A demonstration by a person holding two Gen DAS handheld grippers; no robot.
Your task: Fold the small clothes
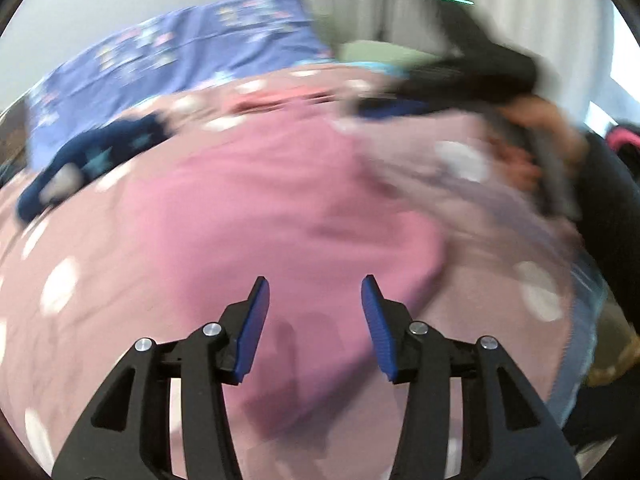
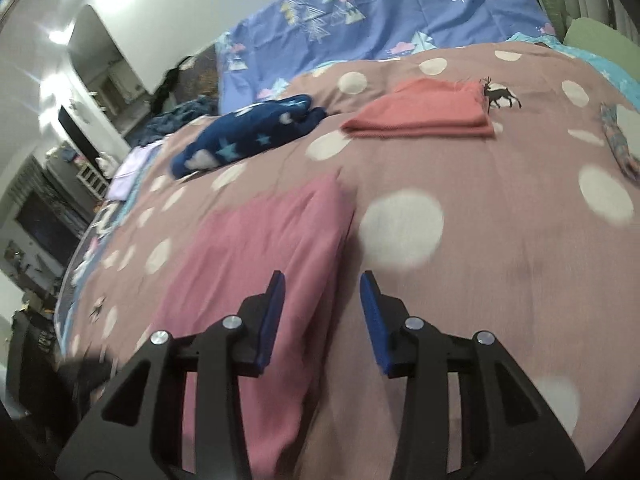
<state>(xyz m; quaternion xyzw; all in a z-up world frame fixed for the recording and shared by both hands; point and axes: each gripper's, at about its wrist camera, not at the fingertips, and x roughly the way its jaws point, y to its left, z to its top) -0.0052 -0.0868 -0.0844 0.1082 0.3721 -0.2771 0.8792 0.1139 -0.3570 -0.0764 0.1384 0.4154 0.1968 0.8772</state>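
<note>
1. The left gripper (image 1: 315, 300) sits at the bottom centre of the left wrist view, its blue pads parted with a clear gap and nothing between them.
2. Under and beyond it lies the pink garment (image 1: 280, 208), spread flat over the middle of the frame on the dotted bedspread (image 1: 60, 292); the picture is blurred, so its folds are hard to read.
3. In the right wrist view the right gripper (image 2: 322, 300) is at the bottom centre, jaws likewise parted and gripping nothing.
4. The pink garment (image 2: 260, 264) there runs from the frame's centre down to the lower left, its right edge passing just below the gripper's left pad.
5. A folded coral cloth (image 2: 424, 114) rests in the upper centre, beside a deer print (image 2: 500, 96) on the bedspread (image 2: 500, 240).
6. A dark blue star-patterned garment (image 2: 248, 136) lies bunched to the upper left of centre, apart from the pink one.
7. A purple patterned sheet (image 2: 380, 20) fills the top.
8. In the left wrist view's upper right, a person's hand (image 1: 532, 148) grips the other tool, blurred.
</note>
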